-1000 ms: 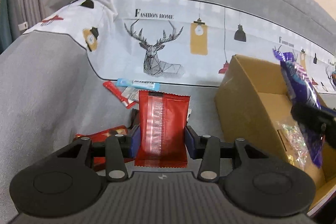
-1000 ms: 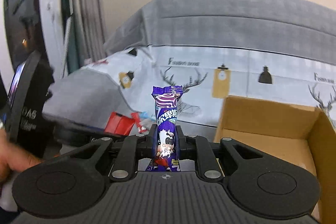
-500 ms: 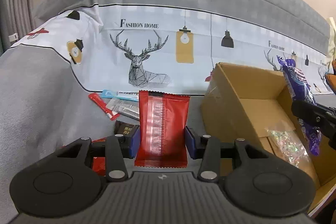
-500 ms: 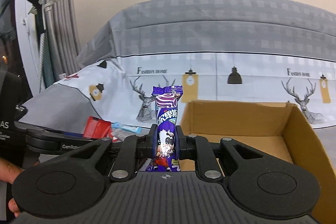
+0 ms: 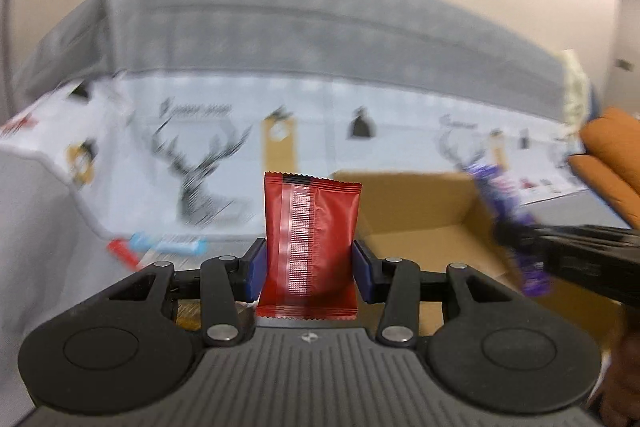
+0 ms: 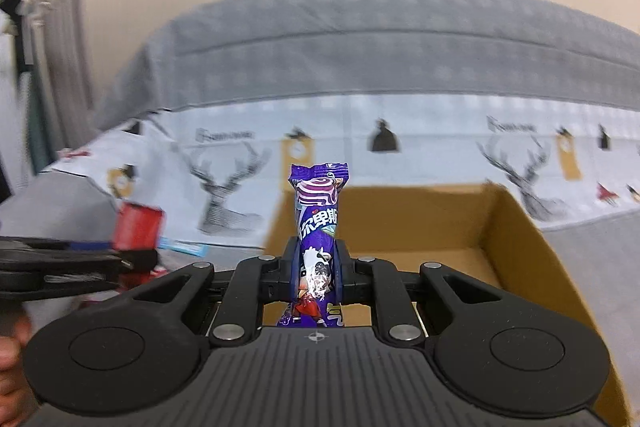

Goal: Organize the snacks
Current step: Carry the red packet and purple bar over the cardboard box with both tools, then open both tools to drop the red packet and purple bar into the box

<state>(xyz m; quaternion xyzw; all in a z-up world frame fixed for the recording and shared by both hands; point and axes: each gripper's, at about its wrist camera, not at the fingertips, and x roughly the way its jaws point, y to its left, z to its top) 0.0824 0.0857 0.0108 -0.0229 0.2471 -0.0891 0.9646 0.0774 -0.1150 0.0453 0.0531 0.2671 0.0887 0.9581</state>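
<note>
left gripper (image 5: pixel 308 263): clenched on the red snack packet (image 5: pixel 311 247), blue pads pressing its two side edges; the packet stands upright between them, sealed top edge above the pads.
right gripper (image 6: pixel 316 267): clenched on the purple candy wrapper (image 6: pixel 318 227), which stands upright with its crimped top above the pads; a cartoon cow and white lettering show on its face.
cardboard box (image 6: pixel 520 227): open-topped, directly behind and below the purple wrapper in the right wrist view; in the left wrist view it sits behind and to the right of the red packet.
cross view: the right gripper and its purple wrapper show at the right edge of the left wrist view, in front of the box; the left gripper with its red packet shows at the left edge of the right wrist view.
loose snacks (image 5: pixel 160 247): a red stick and a blue-and-white stick lie on the grey bed cover, left of the box, blurred.
bed sheet (image 6: pixel 224 187): pale, printed with deer heads and hanging lamps, behind the box.
hand (image 6: pixel 12 367): partly seen at the lower left edge of the right wrist view.
</note>
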